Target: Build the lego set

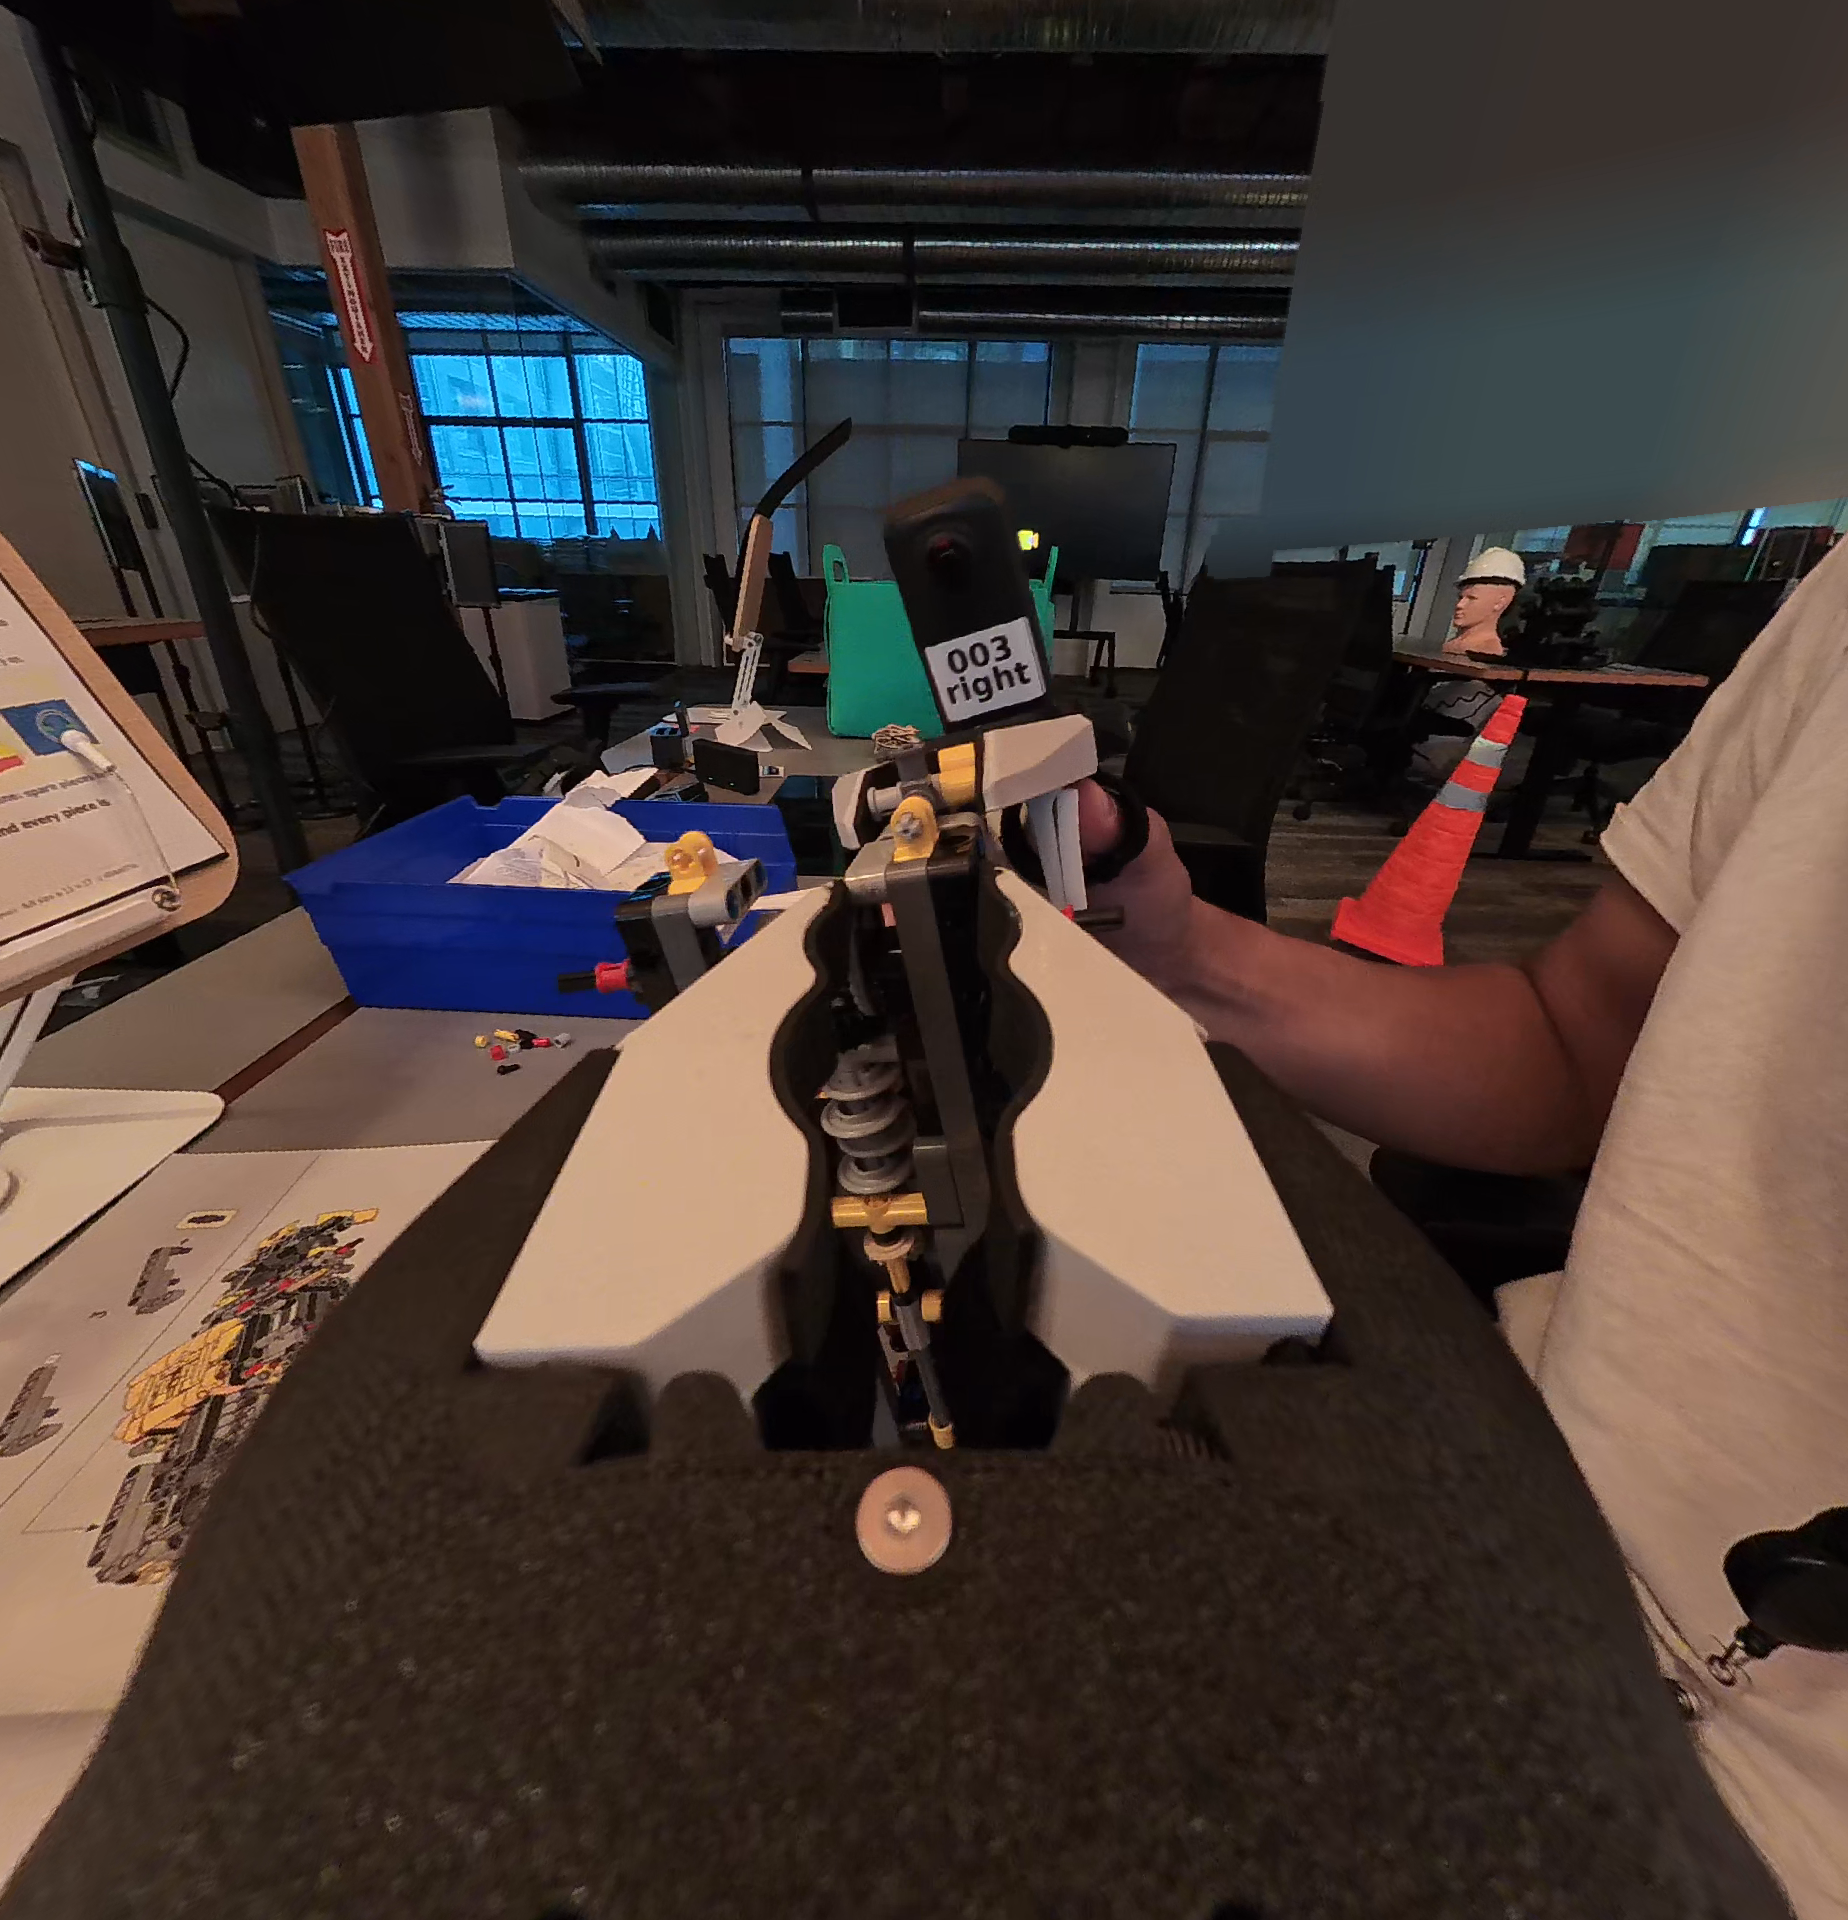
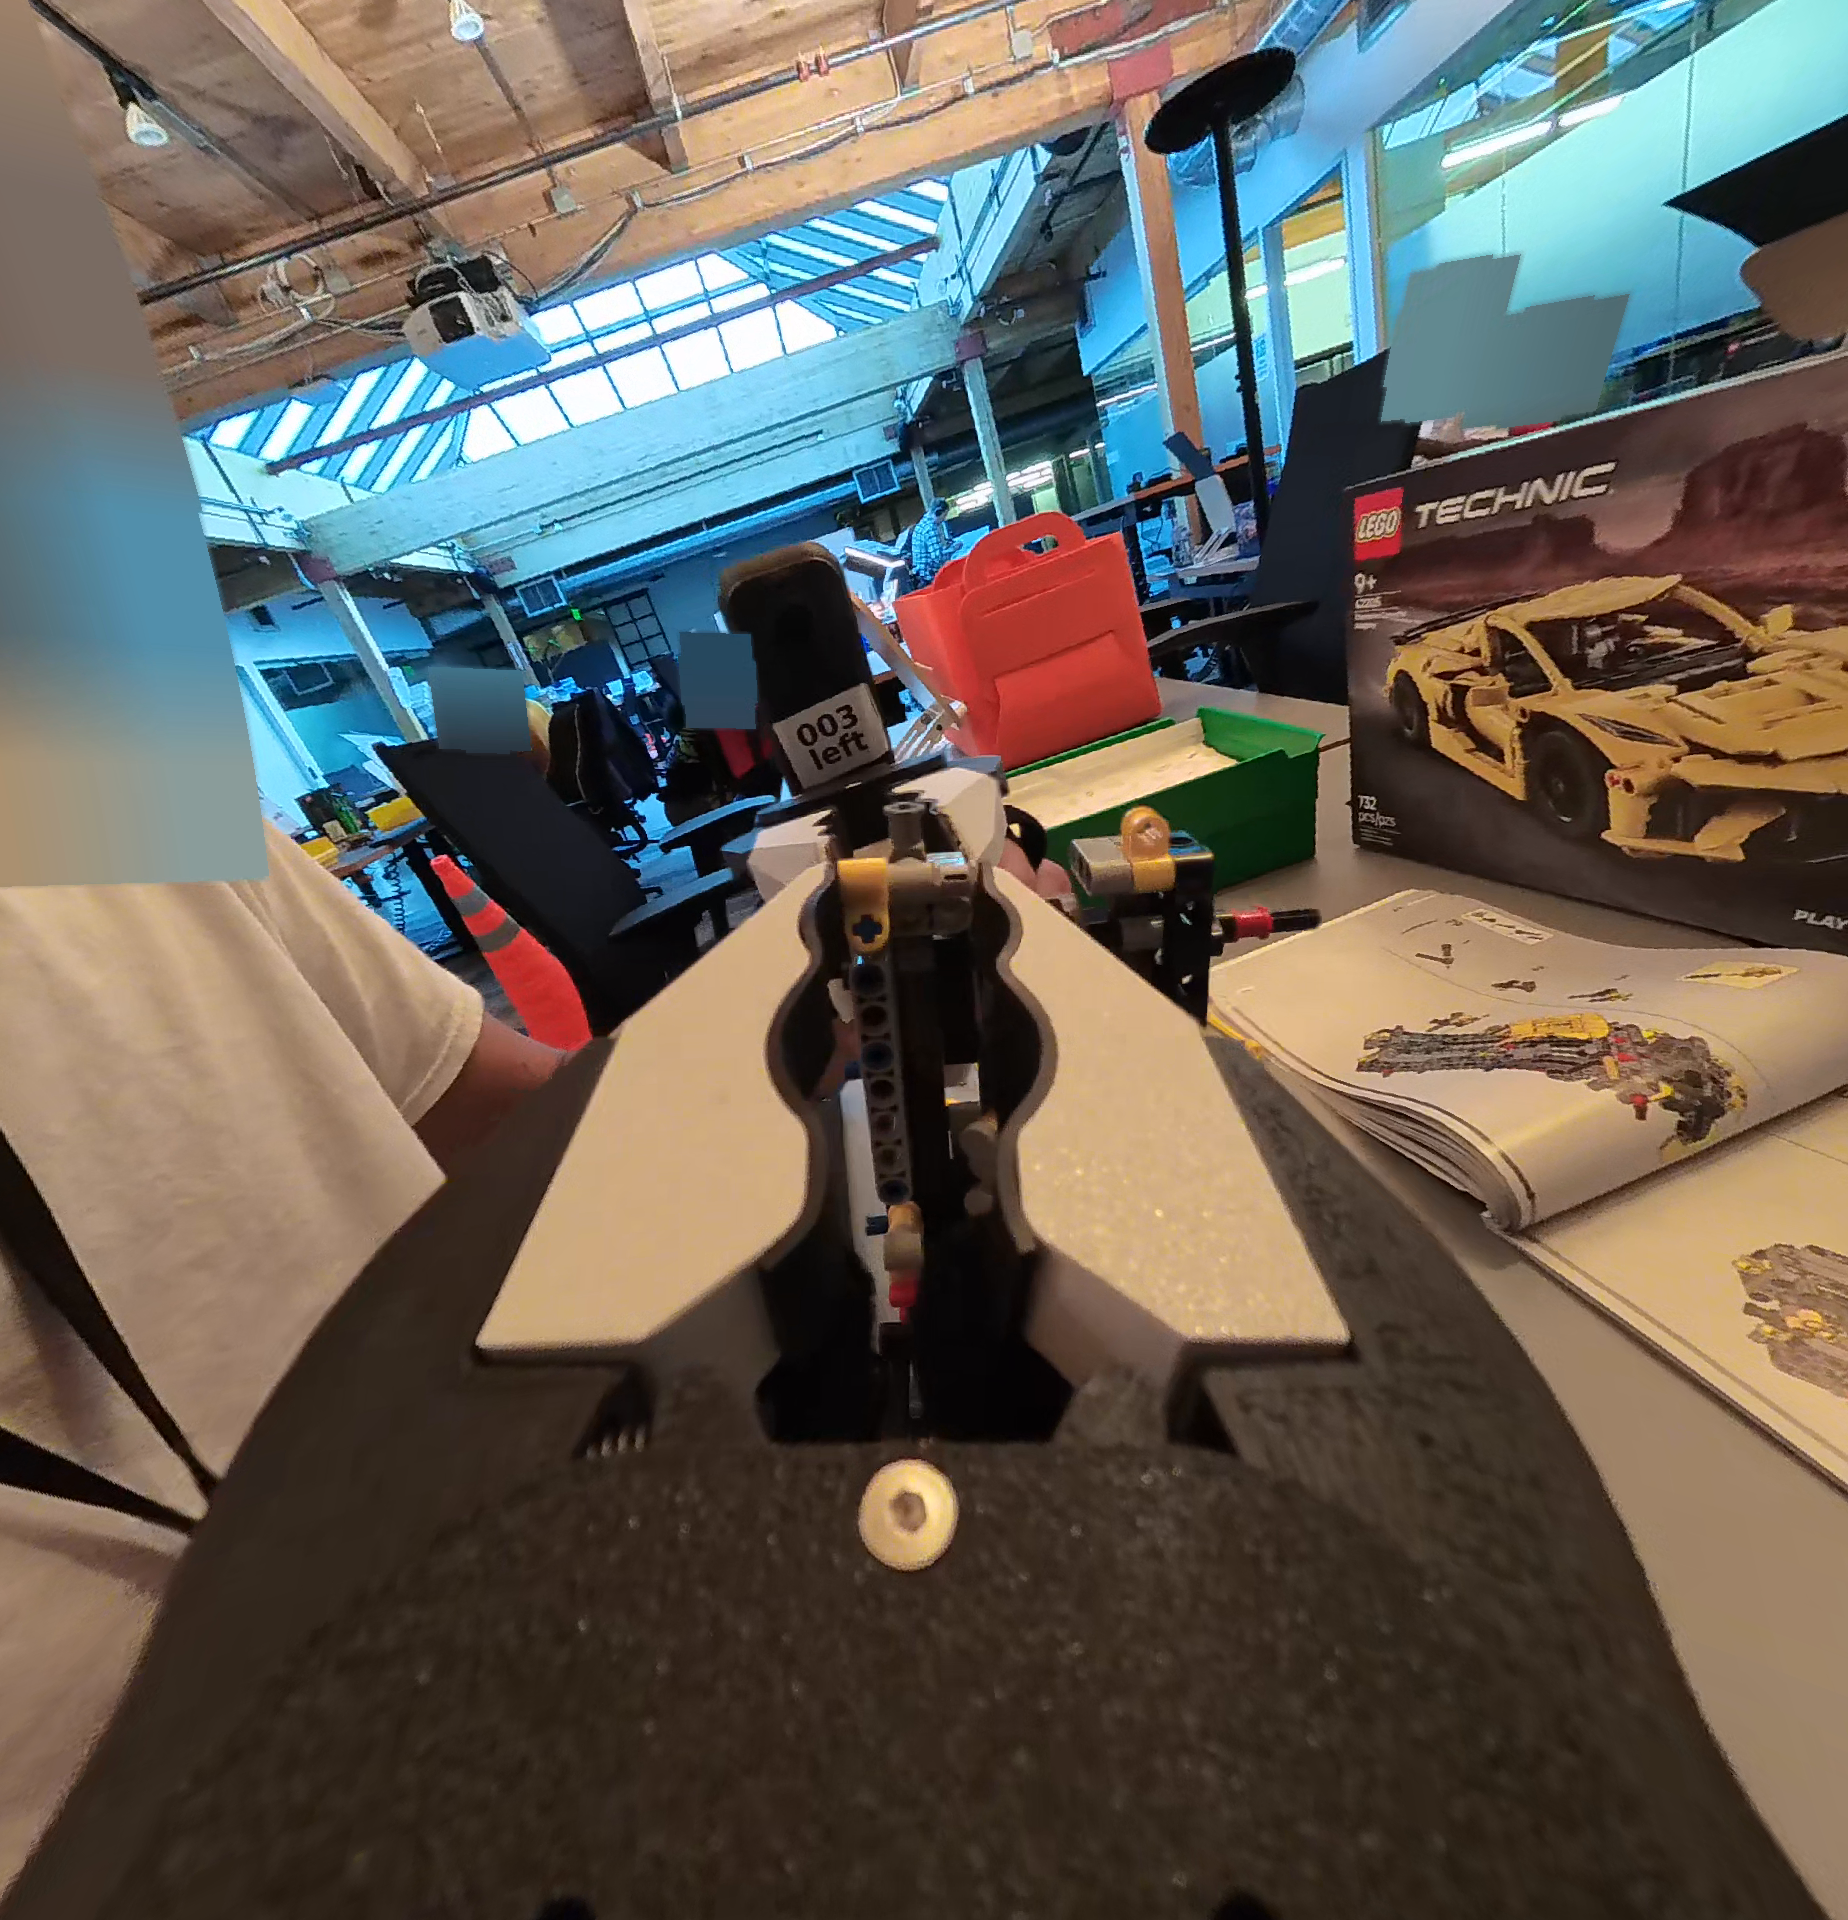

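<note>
Lego assembly of dark grey beams, yellow connectors and a grey coil spring [image 1: 904, 1049] sits clamped between both pairs of jaws, left gripper [image 1: 904, 904] and right gripper [image 2: 904, 914] facing each other. Beyond the jaws lie a grey counter [image 1: 307, 997], blue plastic bin [image 1: 463, 925] and open instruction booklet [image 2: 1502, 1049].

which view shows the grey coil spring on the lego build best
The left wrist view: the grey coil spring sits in plain sight between the left gripper's fingers. In the right wrist view a studded beam faces the camera and no spring shows.
</note>
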Available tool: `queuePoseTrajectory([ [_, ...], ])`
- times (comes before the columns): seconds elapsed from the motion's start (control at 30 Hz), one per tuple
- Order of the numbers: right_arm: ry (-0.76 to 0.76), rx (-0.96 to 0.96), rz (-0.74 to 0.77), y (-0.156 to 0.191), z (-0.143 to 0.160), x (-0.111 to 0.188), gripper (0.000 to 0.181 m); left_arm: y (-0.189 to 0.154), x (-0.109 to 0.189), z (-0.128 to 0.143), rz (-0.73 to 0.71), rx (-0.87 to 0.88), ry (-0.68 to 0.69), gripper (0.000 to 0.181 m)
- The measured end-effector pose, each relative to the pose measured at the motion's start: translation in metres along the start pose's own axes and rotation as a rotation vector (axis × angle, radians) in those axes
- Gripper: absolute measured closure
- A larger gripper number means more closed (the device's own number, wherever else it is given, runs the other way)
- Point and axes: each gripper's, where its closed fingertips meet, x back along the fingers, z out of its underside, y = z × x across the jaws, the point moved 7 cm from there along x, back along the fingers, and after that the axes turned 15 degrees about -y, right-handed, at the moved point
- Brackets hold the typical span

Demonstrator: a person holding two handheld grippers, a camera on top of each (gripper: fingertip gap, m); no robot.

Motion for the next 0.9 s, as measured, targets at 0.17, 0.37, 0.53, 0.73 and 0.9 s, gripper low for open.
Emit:
queuePoseTrajectory([
  [0.17,0.002,-0.005,0.003,0.001,0.0,0.002,0.157,-0.001,-0.001,0.0,0.006,-0.006,0.001,0.157],
  [0.37,-0.013,-0.038,-0.007,0.0,0.0,0.004,0.158,-0.001,0.0,0.0,0.008,0.002,-0.004,0.157],
  [0.53,-0.015,0.035,0.028,-0.002,-0.004,0.012,0.146,0.001,0.002,0.0,0.003,0.016,-0.012,0.157],
  [0.73,0.142,0.157,-0.002,0.014,-0.012,0.018,0.164,-0.001,0.001,0.0,0.005,0.013,-0.013,0.157],
  [0.9,0.156,0.136,0.014,0.012,-0.014,0.014,0.175,0.0,0.001,0.0,0.001,0.023,-0.016,0.157],
])
